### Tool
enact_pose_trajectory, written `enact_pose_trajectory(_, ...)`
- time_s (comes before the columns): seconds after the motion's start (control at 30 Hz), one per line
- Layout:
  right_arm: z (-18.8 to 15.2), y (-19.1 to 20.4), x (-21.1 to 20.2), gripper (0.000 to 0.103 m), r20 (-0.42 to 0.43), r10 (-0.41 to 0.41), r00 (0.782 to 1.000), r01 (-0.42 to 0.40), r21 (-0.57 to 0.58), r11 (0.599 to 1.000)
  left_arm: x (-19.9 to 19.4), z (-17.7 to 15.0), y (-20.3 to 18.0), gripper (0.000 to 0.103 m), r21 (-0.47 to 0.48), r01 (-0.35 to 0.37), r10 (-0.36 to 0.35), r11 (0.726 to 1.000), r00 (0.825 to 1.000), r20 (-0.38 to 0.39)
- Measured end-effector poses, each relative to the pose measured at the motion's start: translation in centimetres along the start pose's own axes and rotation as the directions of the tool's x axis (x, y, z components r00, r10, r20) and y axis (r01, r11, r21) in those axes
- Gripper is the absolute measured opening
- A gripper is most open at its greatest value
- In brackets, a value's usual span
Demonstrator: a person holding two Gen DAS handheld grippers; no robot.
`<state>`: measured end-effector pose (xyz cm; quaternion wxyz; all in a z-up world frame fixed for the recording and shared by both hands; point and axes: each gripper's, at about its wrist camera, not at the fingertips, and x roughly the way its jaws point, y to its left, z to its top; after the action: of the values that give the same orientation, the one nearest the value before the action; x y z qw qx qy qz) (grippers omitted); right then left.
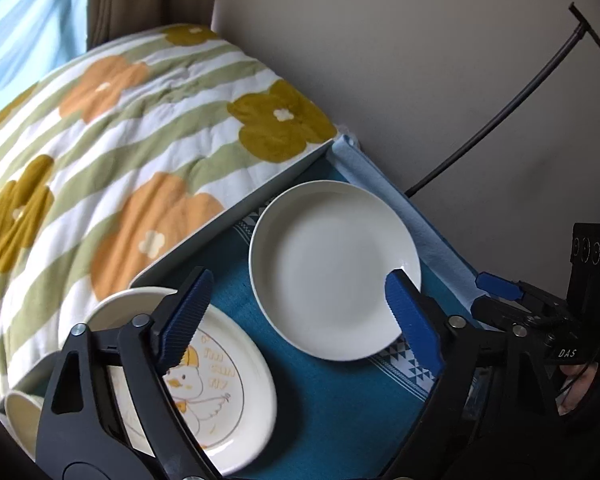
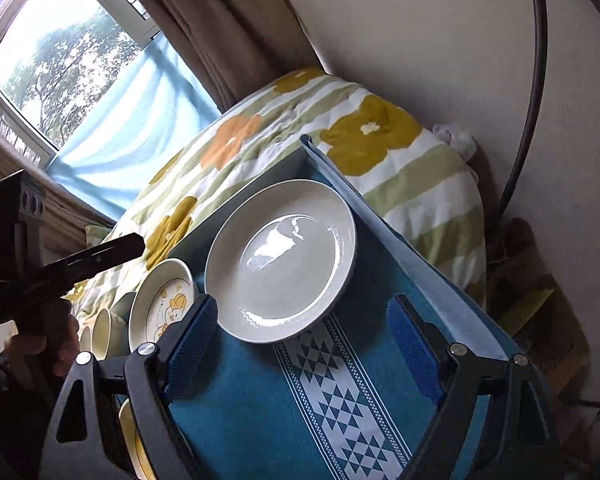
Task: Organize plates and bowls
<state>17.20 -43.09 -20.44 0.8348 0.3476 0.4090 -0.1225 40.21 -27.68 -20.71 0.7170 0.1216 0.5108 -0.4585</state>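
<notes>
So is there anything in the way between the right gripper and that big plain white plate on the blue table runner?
Nothing visible. The right gripper, jaws open, faces the plain white plate directly, with only bare blue table runner between them. The cream duck-print plate sits off to the left, out of the path.
</notes>
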Motion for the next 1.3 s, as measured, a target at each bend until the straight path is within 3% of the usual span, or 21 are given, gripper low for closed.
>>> enact_pose_trajectory(0.1,0.2,-0.8,2.4,0.075,-0.029,-0.002,1.0,0.003,0.035,0.999,4.0,0.5,1.3,0.061,-0.009,0.036,-0.037,0.999,0.995,-0.096)
enact_pose_trajectory(0.23,0.4,-1.6,4.6,0.065,-0.047,-0.001,0.999,0.004,0.083,0.997,7.2,0.3,2.3,0.051,-0.011,0.041,-0.042,0.999,0.986,-0.161)
enact_pose_trajectory(0.37,0.7,-2.1,6.0,0.053,-0.06,-0.014,0.998,0.02,0.1,0.995,8.5,0.2,2.9,0.048,-0.019,0.058,-0.061,0.998,0.98,-0.191)
enact_pose_trajectory(0.47,0.7,-2.4,6.6,0.038,-0.066,-0.028,0.997,0.036,0.111,0.993,9.0,0.4,3.1,0.034,-0.013,0.046,-0.047,0.999,0.979,-0.199)
enact_pose_trajectory(0.67,0.7,-2.4,6.9,0.018,-0.067,-0.044,0.997,0.052,0.112,0.992,9.7,0.3,3.6,0.027,-0.007,0.036,-0.036,0.999,0.976,-0.217)
enact_pose_trajectory(0.83,0.8,-2.7,7.1,0.014,-0.067,-0.049,0.997,0.056,0.114,0.992,9.8,0.3,3.9,0.016,-0.006,0.048,-0.048,0.999,0.977,-0.208)
enact_pose_trajectory(1.3,1.2,-2.1,6.2,0.014,-0.052,-0.038,0.998,0.042,0.067,0.997,8.3,0.2,2.7,0.015,0.016,-0.001,0.004,1.0,0.986,-0.168)
